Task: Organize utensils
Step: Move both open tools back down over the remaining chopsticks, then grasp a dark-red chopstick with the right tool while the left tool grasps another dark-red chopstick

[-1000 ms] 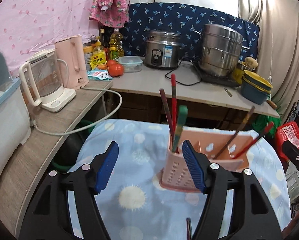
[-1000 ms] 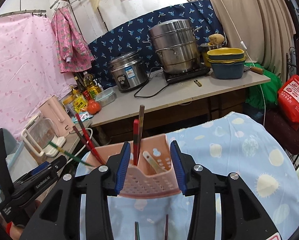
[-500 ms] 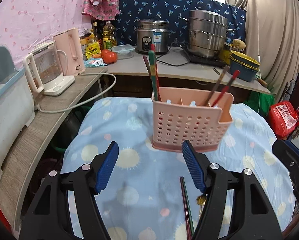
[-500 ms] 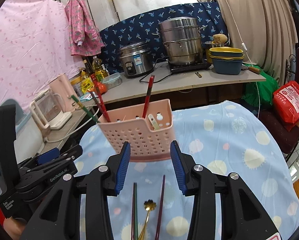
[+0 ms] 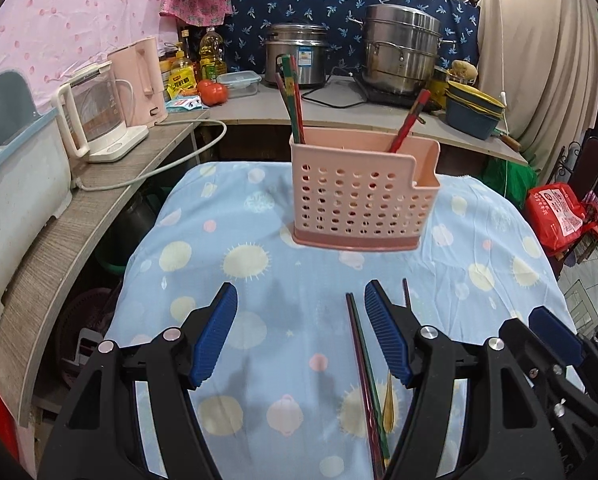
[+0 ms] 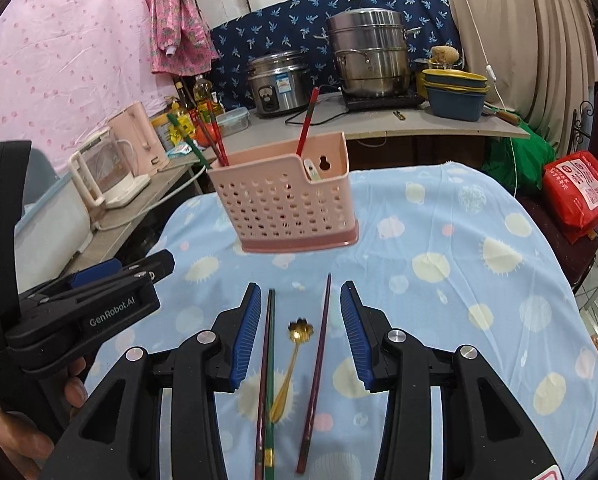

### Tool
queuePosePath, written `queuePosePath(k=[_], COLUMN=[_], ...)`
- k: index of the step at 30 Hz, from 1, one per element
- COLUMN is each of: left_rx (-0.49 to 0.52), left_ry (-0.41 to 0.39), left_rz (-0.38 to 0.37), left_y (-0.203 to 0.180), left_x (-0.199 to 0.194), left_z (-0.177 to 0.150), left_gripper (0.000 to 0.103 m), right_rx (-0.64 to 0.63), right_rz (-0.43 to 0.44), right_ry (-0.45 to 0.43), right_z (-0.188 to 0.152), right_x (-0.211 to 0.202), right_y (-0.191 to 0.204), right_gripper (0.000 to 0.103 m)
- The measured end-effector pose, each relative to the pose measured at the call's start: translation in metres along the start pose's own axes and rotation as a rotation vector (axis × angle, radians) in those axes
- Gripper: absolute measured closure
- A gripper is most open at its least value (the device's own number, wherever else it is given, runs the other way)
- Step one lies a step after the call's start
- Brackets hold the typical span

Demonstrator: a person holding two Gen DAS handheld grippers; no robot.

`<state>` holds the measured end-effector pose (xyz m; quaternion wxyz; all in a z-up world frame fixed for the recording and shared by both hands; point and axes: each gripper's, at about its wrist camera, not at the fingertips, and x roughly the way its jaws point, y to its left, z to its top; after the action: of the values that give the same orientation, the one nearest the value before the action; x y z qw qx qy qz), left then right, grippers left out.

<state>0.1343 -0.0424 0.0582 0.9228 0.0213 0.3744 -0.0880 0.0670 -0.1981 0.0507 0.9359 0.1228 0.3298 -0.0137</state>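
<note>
A pink perforated utensil holder stands on the blue dotted tablecloth with several chopsticks sticking up from it. On the cloth nearer me lie a pair of dark chopsticks, a gold flower-headed spoon and a single maroon chopstick. My right gripper hovers open over them, the loose utensils showing between its fingers. My left gripper is open and empty, just left of the loose chopsticks. The left gripper also shows in the right wrist view.
A wooden shelf on the left carries a glass kettle and a pink kettle. The counter behind holds a rice cooker, steel steamer pot, stacked bowls, bottles and a tomato. A red bag sits right.
Both grippers have drawn back from the pink holder toward the near side of the table. The holder looks smaller, and the loose chopsticks and spoon have come into view.
</note>
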Motion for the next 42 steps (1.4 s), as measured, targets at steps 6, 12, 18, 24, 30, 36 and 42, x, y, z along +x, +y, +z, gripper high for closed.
queuePosePath(k=[6,12,18,24,30,36,42], left_rx=[0.01,0.013,0.014,0.009,0.013,0.011,0.018], left_ry=[0.04,0.097,0.146,0.181,0.201,0.22,0.229], left_rz=[0.001,0.015,0.023,0.025,0.027,0.021,0.011], left_y=[0.001,0.005,0.009,0.012,0.012,0.01,0.005], left_x=[-0.001,0.006,0.01,0.013,0.015,0.016,0.016], left_z=[-0.025,-0.055,-0.082,-0.103,-0.114,-0.119,-0.123], left_gripper=[0.04,0.04,0.04,0.04,0.04,0.04,0.04], right_rx=[-0.011,-0.004,-0.015,-0.035,-0.049,-0.065,-0.105], right_rz=[-0.015,-0.031,-0.043,-0.047,-0.056,-0.076,-0.11], right_ry=[0.046,0.116,0.175,0.224,0.244,0.264,0.256], right_z=[-0.027,-0.058,-0.085,-0.105,-0.111,-0.115,-0.118], right_x=[-0.003,0.002,0.013,0.029,0.04,0.051,0.052], right_y=[-0.003,-0.01,-0.011,-0.007,-0.003,-0.002,-0.001], right_gripper=[0.062,0.062,0.062,0.062,0.063,0.074,0.085])
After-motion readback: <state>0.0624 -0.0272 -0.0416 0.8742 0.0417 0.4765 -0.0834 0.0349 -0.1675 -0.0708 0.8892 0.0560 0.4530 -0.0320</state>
